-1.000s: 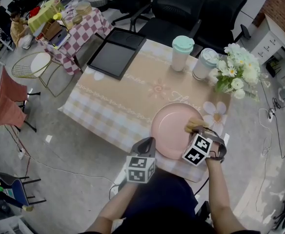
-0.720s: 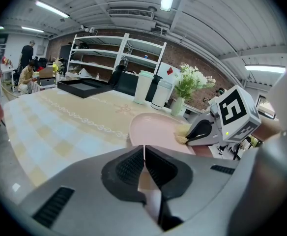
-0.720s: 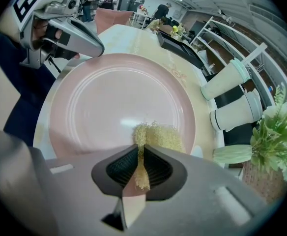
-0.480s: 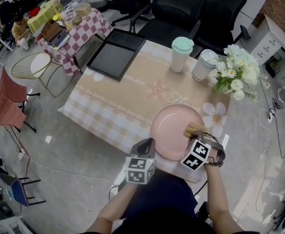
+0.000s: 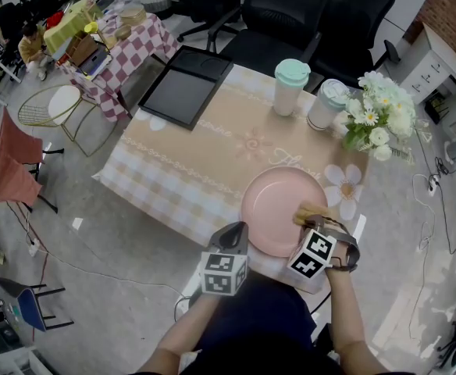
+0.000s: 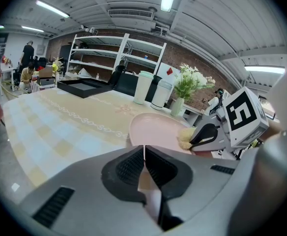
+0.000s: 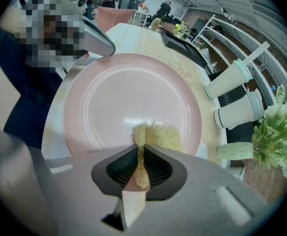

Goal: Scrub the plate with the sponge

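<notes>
Nearest the person, the left gripper [image 5: 233, 230] has its jaws pressed together on nothing. It sits just beside the near rim of the pink plate [image 5: 271, 198], likely parked there to steady it. The right gripper [image 5: 315, 219] is clamped on the yellow sponge [image 5: 309, 208]. Pinched thin, the sponge juts lengthwise along the gripper's line, pointing away from the person, with its free end on the plate's right side. Farther back, a mint-lidded cup [image 5: 291, 84] stands on the table [image 5: 204, 155].

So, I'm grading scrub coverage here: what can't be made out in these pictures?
- Underside of the sponge on the pink plate: hidden by the sponge itself, every view.
- Plate's near-right rim: covered by the right gripper, head view.
- Distant people: too small, left gripper view.
</notes>
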`<action>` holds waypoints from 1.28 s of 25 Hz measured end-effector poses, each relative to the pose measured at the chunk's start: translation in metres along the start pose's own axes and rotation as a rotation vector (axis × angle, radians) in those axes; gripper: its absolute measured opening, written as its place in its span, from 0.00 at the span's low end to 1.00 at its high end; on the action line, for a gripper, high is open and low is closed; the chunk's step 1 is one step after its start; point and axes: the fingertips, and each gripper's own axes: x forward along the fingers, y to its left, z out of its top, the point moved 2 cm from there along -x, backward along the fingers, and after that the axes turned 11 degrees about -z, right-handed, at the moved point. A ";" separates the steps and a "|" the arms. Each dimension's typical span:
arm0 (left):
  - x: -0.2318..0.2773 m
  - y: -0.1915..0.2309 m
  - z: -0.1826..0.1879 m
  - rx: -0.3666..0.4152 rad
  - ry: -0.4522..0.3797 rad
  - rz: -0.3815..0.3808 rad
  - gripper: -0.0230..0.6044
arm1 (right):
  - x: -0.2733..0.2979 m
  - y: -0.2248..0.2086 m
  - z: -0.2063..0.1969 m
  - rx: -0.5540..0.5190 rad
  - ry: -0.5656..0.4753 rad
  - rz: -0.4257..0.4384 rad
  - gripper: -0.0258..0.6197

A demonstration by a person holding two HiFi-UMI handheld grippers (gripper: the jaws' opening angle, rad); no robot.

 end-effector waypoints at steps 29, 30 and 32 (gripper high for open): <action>0.001 0.001 0.002 -0.010 0.004 0.000 0.07 | -0.035 0.032 0.014 0.052 -0.036 0.258 0.10; 0.001 0.000 0.002 -0.014 0.009 -0.003 0.07 | -0.039 0.033 0.016 0.071 -0.055 0.277 0.10; 0.000 -0.003 0.001 -0.023 0.018 -0.014 0.07 | -0.046 0.032 0.019 0.114 -0.097 0.310 0.10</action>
